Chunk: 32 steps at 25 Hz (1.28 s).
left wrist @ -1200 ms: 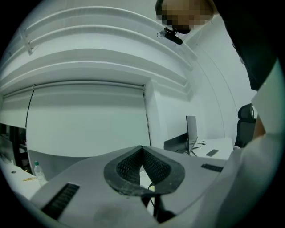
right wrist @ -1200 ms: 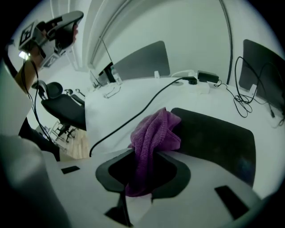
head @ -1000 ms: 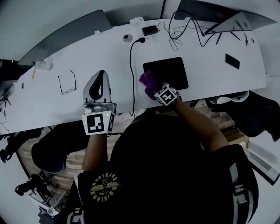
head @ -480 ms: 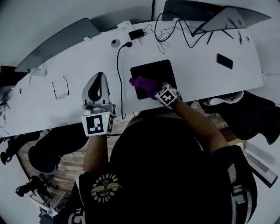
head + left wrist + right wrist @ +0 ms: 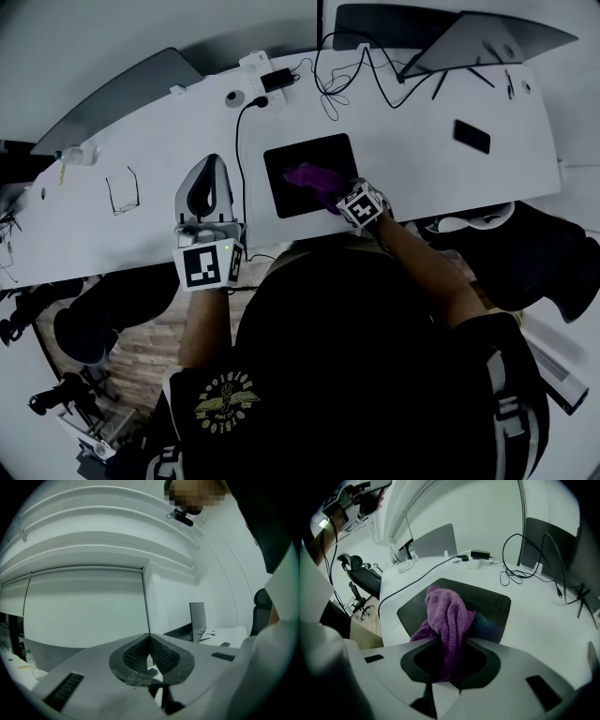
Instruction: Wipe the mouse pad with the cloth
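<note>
White desk [image 5: 441, 178], black cable [image 5: 237, 159] beside mouse pad [image 5: 328, 155], glasses [image 5: 120, 192], phone [image 5: 472, 137] apart

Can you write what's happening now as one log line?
task: wipe mouse pad | right gripper: shut on purple cloth, cloth lying on mouse pad | left gripper: shut, empty

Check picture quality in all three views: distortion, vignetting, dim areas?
Head view: heavy fisheye, desk edge bows, scene dim. Left gripper view: black round vignette, background flat and pale. Right gripper view: cloth sharp, mouse pad dark, little detail.
</note>
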Motion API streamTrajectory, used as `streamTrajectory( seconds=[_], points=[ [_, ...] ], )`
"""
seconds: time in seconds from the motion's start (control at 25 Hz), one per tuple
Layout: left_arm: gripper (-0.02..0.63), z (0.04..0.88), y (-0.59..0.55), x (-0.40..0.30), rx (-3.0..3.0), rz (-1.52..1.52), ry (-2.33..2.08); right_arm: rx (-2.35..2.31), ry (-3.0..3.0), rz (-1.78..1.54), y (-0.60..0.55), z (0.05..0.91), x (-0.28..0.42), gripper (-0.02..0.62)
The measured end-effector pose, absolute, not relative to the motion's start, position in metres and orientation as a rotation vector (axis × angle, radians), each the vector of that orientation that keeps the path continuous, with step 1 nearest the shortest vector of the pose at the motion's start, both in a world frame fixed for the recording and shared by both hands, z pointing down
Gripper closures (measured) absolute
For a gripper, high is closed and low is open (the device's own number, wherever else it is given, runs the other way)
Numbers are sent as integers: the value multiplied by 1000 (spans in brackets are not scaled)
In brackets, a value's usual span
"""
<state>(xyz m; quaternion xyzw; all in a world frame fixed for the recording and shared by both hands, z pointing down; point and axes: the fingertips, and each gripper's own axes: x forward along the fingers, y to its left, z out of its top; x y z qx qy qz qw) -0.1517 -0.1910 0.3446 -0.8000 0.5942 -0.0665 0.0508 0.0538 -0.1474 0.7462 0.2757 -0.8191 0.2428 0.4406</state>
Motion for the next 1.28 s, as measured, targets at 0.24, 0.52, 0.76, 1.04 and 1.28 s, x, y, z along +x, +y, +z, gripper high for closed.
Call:
streamTrajectory(
  seconds=[0.24,0.52,0.76,1.04,1.28],
  points=[
    [604,343,-192,-133,-2414,-198,1826,715,-2008,621,-152,738,84,497],
    [604,338,-193,-117,-2385,-184,1849,737,-1993,628,-155,737,113,497],
    [604,338,-190,-106,-2370,-182,1870,748,-1970,637,-156,741,134,497],
    [604,339,-184,-102,-2353,-190,1893,764,-1966,646,-155,742,151,497],
    [604,341,-181,-100,-2354,-220,1890,861,-1993,652,-160,730,156,500]
  ],
)
